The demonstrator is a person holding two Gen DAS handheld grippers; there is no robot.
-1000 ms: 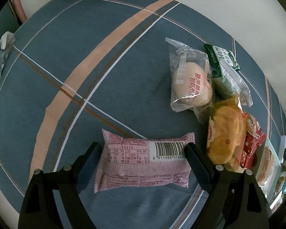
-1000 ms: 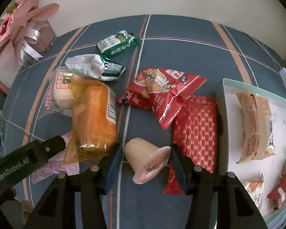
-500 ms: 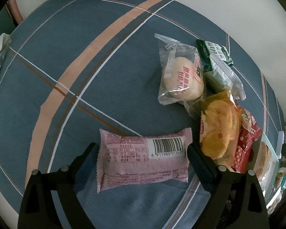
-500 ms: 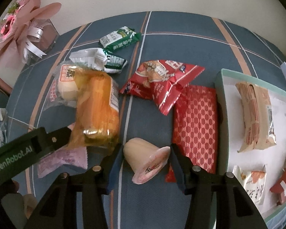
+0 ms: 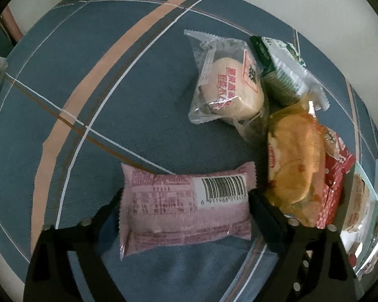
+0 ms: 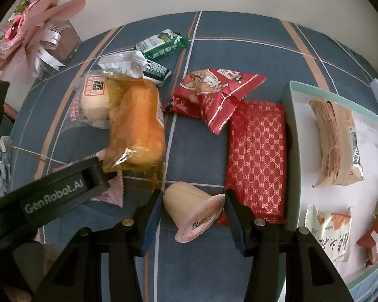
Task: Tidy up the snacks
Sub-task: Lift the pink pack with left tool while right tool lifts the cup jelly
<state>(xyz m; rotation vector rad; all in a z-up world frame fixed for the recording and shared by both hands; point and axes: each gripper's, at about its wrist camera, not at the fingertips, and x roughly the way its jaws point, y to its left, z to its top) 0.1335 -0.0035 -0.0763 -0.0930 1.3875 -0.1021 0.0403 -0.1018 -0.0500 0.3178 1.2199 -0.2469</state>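
Landmark: orange bread pack (image 6: pixel 136 128)
Left of it: bun packet (image 6: pixel 92 103) touching; bare cloth (image 5: pixel 100 80) beyond
Right of it: narrow gap, then red packs (image 6: pixel 214 95)
Far right: tray (image 6: pixel 293 136) wall blocks

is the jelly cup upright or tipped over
Tipped over: the jelly cup lies on its side between the right hand-held gripper fingers, sealed lid facing the camera.

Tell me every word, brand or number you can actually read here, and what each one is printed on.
"GenRobot.AI": on the side of the left gripper, seen from the right wrist.
"6 911988 0134..": under the barcode on the pink packet; the last digits are blurred.
Fine print on the pink packet: too small to read.
Red Chinese characters on the clear bun wrapper: too blurred to read.
Chinese characters on the green packets, red snack bag and jelly cup lid: not readable.
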